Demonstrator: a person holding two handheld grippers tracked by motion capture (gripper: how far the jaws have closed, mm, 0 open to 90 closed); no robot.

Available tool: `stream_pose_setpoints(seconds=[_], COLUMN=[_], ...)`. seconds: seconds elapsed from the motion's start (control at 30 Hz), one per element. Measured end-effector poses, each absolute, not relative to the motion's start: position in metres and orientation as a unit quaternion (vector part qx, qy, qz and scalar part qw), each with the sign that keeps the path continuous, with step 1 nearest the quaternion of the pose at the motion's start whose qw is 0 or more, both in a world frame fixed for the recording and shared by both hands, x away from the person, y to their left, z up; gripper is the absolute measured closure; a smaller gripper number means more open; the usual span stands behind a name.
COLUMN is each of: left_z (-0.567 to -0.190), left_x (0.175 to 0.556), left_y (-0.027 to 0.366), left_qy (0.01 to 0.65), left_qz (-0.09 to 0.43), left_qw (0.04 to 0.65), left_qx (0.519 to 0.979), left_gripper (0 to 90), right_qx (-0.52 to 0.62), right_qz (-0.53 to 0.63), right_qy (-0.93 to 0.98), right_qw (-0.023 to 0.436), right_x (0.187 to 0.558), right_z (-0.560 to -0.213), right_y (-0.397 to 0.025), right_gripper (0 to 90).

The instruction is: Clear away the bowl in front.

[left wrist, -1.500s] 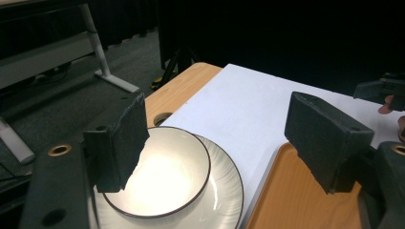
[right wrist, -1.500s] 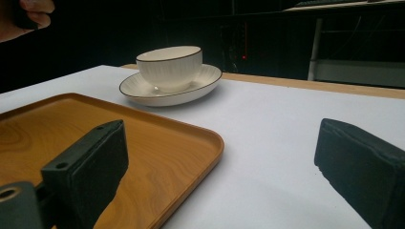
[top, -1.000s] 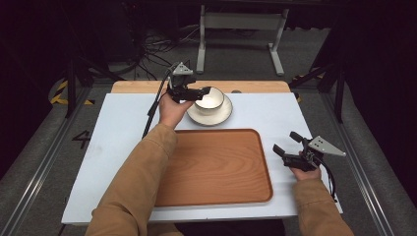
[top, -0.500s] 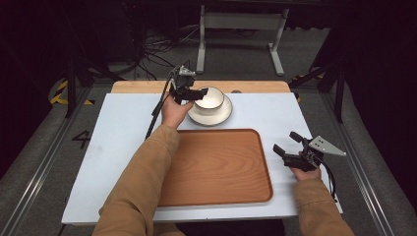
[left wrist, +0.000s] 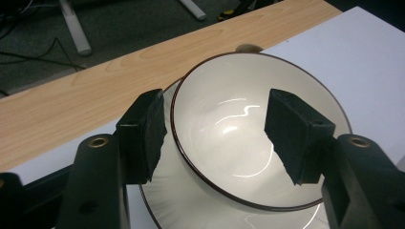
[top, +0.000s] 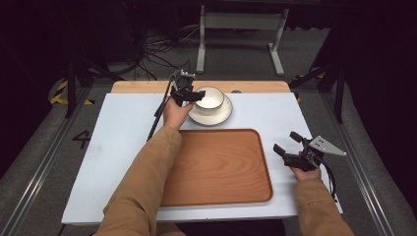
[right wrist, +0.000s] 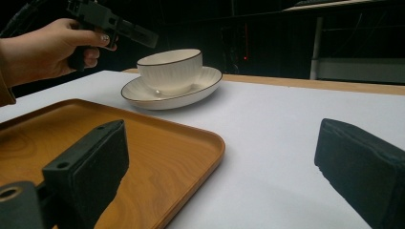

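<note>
The bowl [top: 209, 98] sits in its saucer [top: 223, 115] at the counter's [top: 123, 128] twelve o'clock. The left hand-held gripper [left wrist: 215, 136] gapes wide astride the near rim, gripping nothing. A shallow bite could tip the bowl or drag the saucer. The right hand-held gripper [top: 287, 145] idles open at four o'clock beside the tray [top: 221, 167].

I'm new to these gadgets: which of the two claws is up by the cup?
The left claw, open astride the rim of the cup; the right claw waits open beside the wooden tray.
</note>
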State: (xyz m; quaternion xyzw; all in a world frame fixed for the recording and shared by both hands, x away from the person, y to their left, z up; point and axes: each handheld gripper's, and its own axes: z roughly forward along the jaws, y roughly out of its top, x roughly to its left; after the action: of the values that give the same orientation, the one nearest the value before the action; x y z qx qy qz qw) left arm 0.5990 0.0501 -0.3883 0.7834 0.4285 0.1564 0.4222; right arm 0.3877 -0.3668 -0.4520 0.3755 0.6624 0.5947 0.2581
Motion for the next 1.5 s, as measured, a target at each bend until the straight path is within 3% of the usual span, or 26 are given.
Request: stream_pose_setpoints(seconds=[0.8,1.37,1.47,1.5], left_z=[-0.417,-0.417,-0.417,-0.417], left_x=[0.614,0.618,0.618,0.618], left_y=[0.044,0.033,0.033,0.034], left_qy=[0.501,0.559,0.57,0.572], left_qz=[0.078,0.083,0.08,0.078], left_qw=[0.378,0.333,0.337,0.337], left_qx=[0.774,0.754,0.745,0.743], left_gripper=[50.7,67.8,73.0,78.4], right_qx=[0.374,0.373,0.373,0.373], right_qz=[0.596,0.595,0.594,0.594], right_qy=[0.663,0.664,0.665,0.665], right_qw=[0.257,0.257,0.257,0.257], right_x=[0.388,0.388,0.388,0.388], right_z=[-0.452,-0.452,-0.452,-0.452], right_y=[-0.367,-0.366,-0.366,-0.367], right_gripper=[4.8,5.1,5.2,5.5])
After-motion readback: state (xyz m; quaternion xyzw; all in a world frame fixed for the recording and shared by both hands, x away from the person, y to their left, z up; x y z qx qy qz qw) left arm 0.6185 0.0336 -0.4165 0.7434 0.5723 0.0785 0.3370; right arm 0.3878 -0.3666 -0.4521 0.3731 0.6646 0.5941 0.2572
